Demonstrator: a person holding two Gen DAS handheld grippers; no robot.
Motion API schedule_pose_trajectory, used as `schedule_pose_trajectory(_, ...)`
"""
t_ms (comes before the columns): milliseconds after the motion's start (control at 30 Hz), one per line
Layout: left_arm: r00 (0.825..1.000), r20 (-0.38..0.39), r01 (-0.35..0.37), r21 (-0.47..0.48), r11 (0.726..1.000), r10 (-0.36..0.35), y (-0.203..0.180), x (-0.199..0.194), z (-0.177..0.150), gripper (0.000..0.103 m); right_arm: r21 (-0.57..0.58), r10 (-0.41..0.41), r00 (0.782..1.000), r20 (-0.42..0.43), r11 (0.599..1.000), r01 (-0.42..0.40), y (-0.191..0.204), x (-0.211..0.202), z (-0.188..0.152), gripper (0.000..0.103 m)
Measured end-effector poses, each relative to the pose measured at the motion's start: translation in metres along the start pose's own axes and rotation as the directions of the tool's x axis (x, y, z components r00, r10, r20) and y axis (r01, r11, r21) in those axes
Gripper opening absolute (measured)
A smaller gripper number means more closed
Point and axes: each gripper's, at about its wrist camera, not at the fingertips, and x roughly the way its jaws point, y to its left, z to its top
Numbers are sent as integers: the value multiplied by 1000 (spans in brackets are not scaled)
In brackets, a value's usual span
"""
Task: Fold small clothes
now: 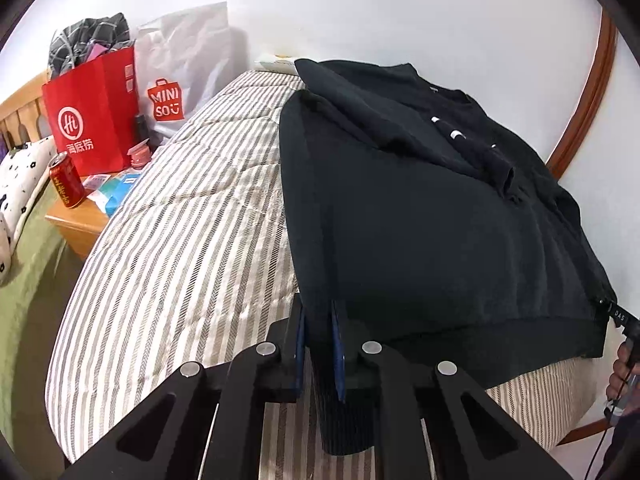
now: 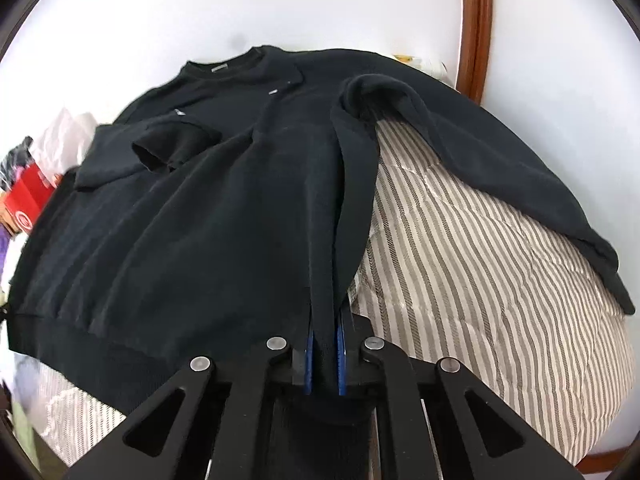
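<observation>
A black sweatshirt [image 1: 432, 216] lies spread on a striped quilt [image 1: 180, 220], collar toward the wall, one sleeve folded across its chest. My left gripper [image 1: 320, 344] is shut on the left corner of its ribbed hem, the dark cloth pinched between the blue pads. In the right wrist view the same sweatshirt [image 2: 200, 216] fills the middle, and my right gripper [image 2: 325, 356] is shut on the right corner of the hem. The other sleeve [image 2: 500, 168] trails to the right over the quilt [image 2: 480, 272].
A red paper bag [image 1: 96, 120], a white shopping bag [image 1: 180, 68] and a red can [image 1: 66, 182] stand on a wooden bedside table [image 1: 80, 224] at the left. A hand [image 1: 624, 372] holds the other gripper at the right edge. A brown wooden frame [image 2: 476, 24] curves up the white wall.
</observation>
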Motion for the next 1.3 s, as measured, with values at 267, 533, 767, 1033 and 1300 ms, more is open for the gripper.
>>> schedule_pose_trajectory(267, 1000, -16, 12, -9, 1000, -12, -1, -20, -20, 11, 7, 25, 1000, 7, 1000, -25, -3, -18, -6, 8)
schedule_pose_trajectory(533, 999, -37, 15, -21, 1000, -16, 0, -24, -19, 16, -19, -14, 1000, -25, 1000, 14, -1, -19, -2, 15)
schedule_pose_trajectory(767, 999, 8, -45, -50, 998, 46, 7, -23, 13, 45, -43, -111, 990, 91, 992, 115, 17, -41, 41, 52)
schedule_pose_trajectory(1033, 999, -2, -50, -62, 997, 50, 3, 8, 60, 48, -163, 61, 993, 100, 986, -44, 109, -9, 105, 61)
schedule_pose_trajectory(1300, 998, -46, -52, -91, 994, 48, 2, 43, 79, 49, -363, 99, 995, -31, 926, -103, 200, 73, 118, 64)
